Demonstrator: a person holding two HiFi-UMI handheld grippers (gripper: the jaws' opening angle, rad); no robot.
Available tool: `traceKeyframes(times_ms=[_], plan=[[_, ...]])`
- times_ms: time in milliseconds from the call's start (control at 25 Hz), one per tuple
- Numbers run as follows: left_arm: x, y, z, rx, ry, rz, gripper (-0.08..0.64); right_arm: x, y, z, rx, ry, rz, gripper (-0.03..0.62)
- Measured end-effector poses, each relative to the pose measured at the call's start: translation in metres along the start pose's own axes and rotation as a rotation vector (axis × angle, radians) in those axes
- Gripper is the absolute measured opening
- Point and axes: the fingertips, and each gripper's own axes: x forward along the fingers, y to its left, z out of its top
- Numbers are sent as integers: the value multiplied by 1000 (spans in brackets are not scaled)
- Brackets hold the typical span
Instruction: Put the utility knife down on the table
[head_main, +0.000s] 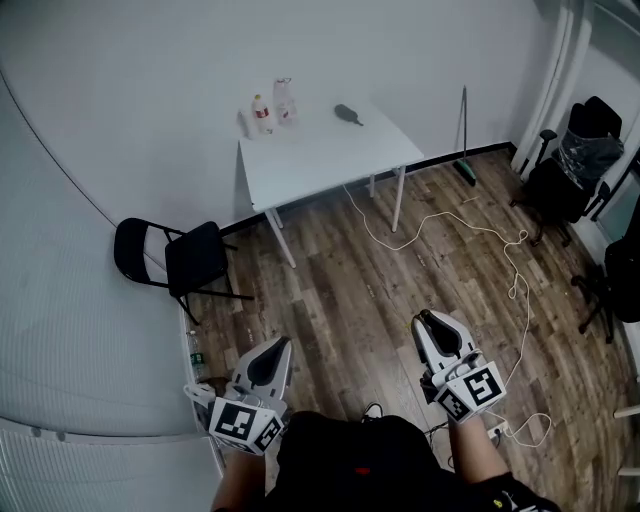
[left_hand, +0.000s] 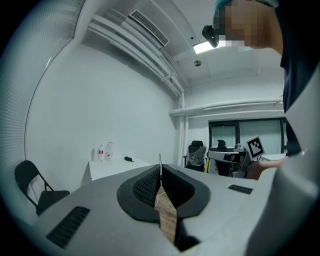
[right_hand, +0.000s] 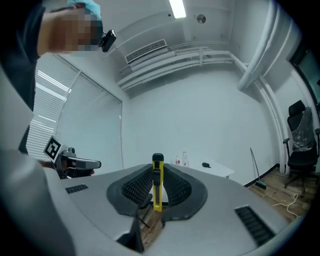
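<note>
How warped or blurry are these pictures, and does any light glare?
Head view: wide-angle curving toward the edges, even light, the table sharp. Left gripper view: strong fisheye, dark corners, the ceiling light blown out. Right gripper view: same fisheye, the strip light washed white, the utility knife crisp up close.

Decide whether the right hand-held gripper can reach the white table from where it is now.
Probably not yet: the right hand-held gripper, shut on the utility knife, is well short of the table across the wood floor. Only a cable lies between.
</note>
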Motion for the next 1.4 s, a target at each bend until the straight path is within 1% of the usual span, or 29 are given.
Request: traceKeyframes(times_ms=[160, 280, 400, 480, 560, 720, 800, 920, 1000, 1120, 1240, 1400], plan=[[19, -12, -8, -5, 25, -4, 29, 1, -10, -9, 3, 10, 28, 74], [38, -7, -8, -8, 23, -15, 29, 4, -23, -14, 8, 17, 25, 74], [63, -1, -5, -3, 14, -25, 29, 8, -40, -1, -12, -24, 21, 74], [82, 0, -2, -6, 13, -38, 29, 9, -55, 7, -38, -43, -3, 74], [103, 1, -2, -3, 8, -68, 29, 14, -70, 11, -50, -49, -35, 74], [146, 5, 4, 7, -7, -111, 29, 30, -97, 8, -81, -15, -77, 74], [166, 13, 8, 13, -16, -127, 29, 45, -110, 9, -91, -12, -83, 74], [193, 40, 14, 14, -14, -133, 29, 82, -129, 11, -102, 4, -101, 74], [210, 65, 21, 10, -5, -126, 29, 115, -133, 18, -100, -5, -90, 74], [233, 106, 32, 11, -2, -122, 29, 164, -138, 23, -104, -2, -86, 74], [252, 149, 40, 8, -18, -117, 29, 212, -142, 20, -112, 3, -79, 74], [273, 213, 44, -7, -22, -107, 29, 285, -138, 18, -100, 4, -61, 74]])
